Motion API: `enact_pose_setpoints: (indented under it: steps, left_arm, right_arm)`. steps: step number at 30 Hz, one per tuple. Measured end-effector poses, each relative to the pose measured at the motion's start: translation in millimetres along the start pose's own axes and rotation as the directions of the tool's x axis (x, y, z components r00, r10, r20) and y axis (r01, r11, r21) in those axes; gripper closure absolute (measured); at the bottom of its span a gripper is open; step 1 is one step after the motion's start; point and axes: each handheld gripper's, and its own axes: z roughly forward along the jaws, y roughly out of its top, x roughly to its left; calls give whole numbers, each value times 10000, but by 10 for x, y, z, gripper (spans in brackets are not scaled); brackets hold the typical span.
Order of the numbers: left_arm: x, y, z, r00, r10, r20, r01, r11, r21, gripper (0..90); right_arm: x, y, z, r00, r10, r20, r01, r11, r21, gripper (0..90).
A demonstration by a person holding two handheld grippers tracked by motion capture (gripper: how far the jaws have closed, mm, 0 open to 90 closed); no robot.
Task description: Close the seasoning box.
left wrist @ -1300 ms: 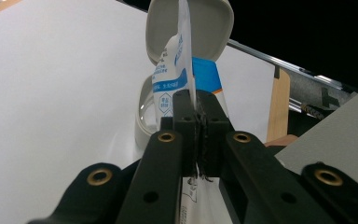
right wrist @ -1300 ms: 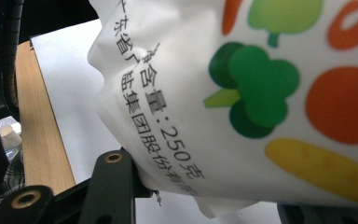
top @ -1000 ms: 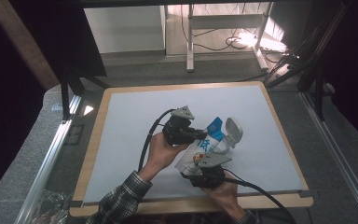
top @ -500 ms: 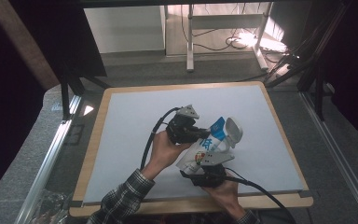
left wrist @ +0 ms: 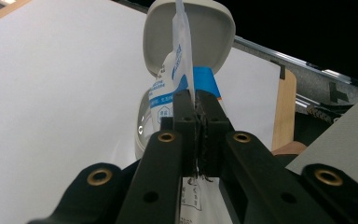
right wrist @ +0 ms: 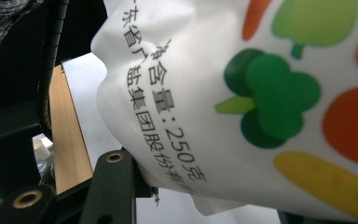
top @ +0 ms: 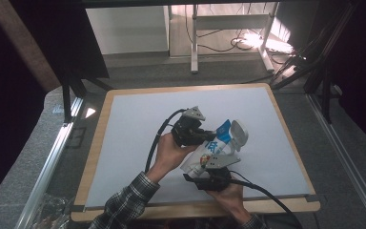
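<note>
A white bag with blue print [top: 213, 149] is held above the white tabletop [top: 133, 124], tilted up to the right. My left gripper [top: 206, 137] is shut on the bag's thin edge [left wrist: 182, 70], its jaws pinched flat together [left wrist: 196, 116]. My right gripper [top: 215, 168] grips the bag from below near the front edge. In its own view the bag's side with vegetable pictures [right wrist: 261, 93] is pressed between the jaws [right wrist: 205, 196]. Behind the bag stands an open pale container, its lid [left wrist: 209, 32] raised above its base [left wrist: 143, 128]; in the high view it is at the bag's right end [top: 238, 135].
The wooden frame [top: 95, 157] borders the white top. Black cables trail from both grippers, one looping left [top: 155, 143], one toward the front right [top: 267, 191]. A metal rail [top: 52, 162] runs along the left, and table legs and wires lie on the floor behind.
My left gripper has edged slightly right with the bag's edge. The right hand has stayed where it was.
</note>
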Motion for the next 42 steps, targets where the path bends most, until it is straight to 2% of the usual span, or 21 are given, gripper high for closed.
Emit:
enact_pose_setpoints:
  steps: [6,29,42]
  left_arm:
    - [-1,10,21,10000,-66,3,66,10000,-59,878]
    - [20,81,73,10000,-12,-6,12,9998,204,879]
    - [48,106,96,10000,-62,3,62,9995,295,879]
  right_arm:
    - [1,8,-3,9999,56,-111,-57,10000,-9,549]
    - [-7,53,-22,9995,86,-319,-94,9997,-221,549]
    - [1,72,-32,9984,281,-498,-296,9991,-313,549]
